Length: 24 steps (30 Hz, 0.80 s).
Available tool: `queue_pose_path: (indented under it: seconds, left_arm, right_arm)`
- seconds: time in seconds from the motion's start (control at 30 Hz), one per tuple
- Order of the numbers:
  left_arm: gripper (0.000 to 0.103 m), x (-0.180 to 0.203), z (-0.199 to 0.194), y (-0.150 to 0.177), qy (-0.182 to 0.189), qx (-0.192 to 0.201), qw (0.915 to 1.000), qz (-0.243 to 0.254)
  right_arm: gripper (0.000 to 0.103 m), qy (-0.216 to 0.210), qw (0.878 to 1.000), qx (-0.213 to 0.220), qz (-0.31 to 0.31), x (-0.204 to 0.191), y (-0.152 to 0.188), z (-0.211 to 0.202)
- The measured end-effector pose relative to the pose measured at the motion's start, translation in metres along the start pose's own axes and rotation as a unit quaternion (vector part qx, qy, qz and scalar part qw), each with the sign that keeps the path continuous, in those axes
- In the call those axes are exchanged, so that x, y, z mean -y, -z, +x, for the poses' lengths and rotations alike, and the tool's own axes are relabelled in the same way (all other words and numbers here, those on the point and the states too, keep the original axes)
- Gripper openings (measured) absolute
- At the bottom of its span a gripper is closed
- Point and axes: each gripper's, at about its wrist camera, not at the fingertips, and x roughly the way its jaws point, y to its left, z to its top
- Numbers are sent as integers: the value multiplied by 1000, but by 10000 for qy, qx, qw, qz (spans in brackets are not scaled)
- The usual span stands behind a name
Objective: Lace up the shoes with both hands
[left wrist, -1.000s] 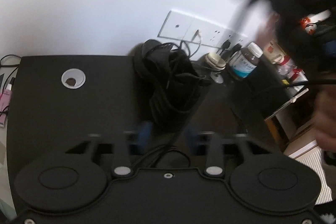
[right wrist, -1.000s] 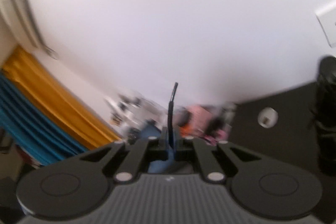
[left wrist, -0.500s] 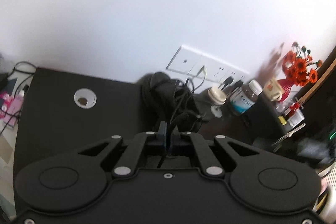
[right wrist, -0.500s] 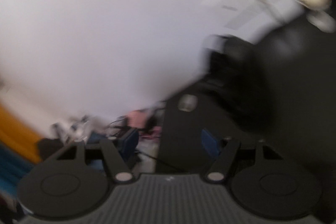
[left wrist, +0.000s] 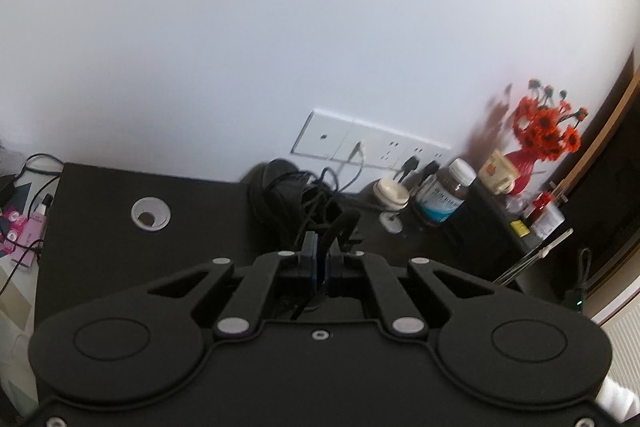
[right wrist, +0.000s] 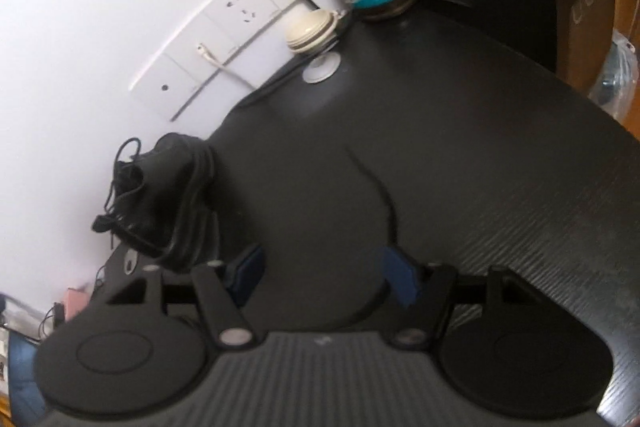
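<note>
Most lacing remained: left gripper (left wrist: 323,259) was clamped on a lace (left wrist: 340,227) near the shoe (left wrist: 280,199), right gripper (right wrist: 324,279) gaped wide w/ nothing held.

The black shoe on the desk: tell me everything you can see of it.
The black shoe is dark all over, apparently fabric or leather. It sits on the black desk close to the white wall, below the socket panel. Thin black laces stick out of it in loose, tangled loops, not yet tidily threaded. The left tongs are shut on a black lace end in front of it. The open right tongs touch nothing. Finer detail is too dark to tell.
</note>
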Motion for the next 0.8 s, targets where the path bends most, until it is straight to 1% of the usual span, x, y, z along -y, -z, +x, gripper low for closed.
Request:
queue_pose_path:
  seconds: [0.07, 0.1, 0.17, 0.2, 0.27, 0.3, 0.37, 0.43, 0.47, 0.5, 0.57, 0.67, 0.8]
  left_arm:
    - [2, 6, -9, -5, 57, 141, 9999, 79]
    - [2, 9, -13, -8, 82, 203, 9997, 133]
    - [2, 16, -17, -10, 100, 208, 9994, 247]
    - [2, 19, -17, -9, 99, 184, 9994, 285]
    - [2, 25, -19, -7, 105, 153, 9991, 378]
    - [2, 28, -21, -6, 84, 152, 9989, 437]
    - [2, 35, -23, -3, 37, 148, 9983, 566]
    - [2, 42, -25, -1, -9, 156, 9971, 740]
    - [2, 46, -26, 1, -40, 166, 9964, 835]
    - [2, 49, -26, 3, -54, 165, 9958, 898]
    - [2, 54, -27, 6, -42, 140, 9953, 955]
    - [2, 59, -28, 10, -11, 102, 9952, 972]
    - [2, 67, -27, 15, -3, 32, 9940, 1091]
  right_arm:
    - [66, -276, 9996, -58, 54, -6, -1, 1]
    - [66, -573, 9982, -119, 110, -10, -1, 0]
    - [66, -1413, 9889, -330, 313, -25, -4, 1]
    - [66, -1862, 9805, -464, 431, -32, -5, 1]
    - [66, -2823, 9535, -785, 707, -50, -5, 3]
    - [66, -3193, 9393, -939, 828, -58, -5, 4]
    - [66, -3870, 9064, -1272, 1119, -75, -3, 9]
    - [66, -4367, 8722, -1678, 1433, -93, 3, 18]
    - [66, -4543, 8560, -1892, 1587, -102, 6, 24]
    - [66, -4630, 8434, -2112, 1723, -108, 11, 30]
    - [66, -4668, 8223, -2564, 2007, -116, 23, 44]
    - [66, -4520, 8057, -2924, 2471, -117, 40, 64]
    - [66, -4453, 7715, -3232, 3195, -115, 58, 87]
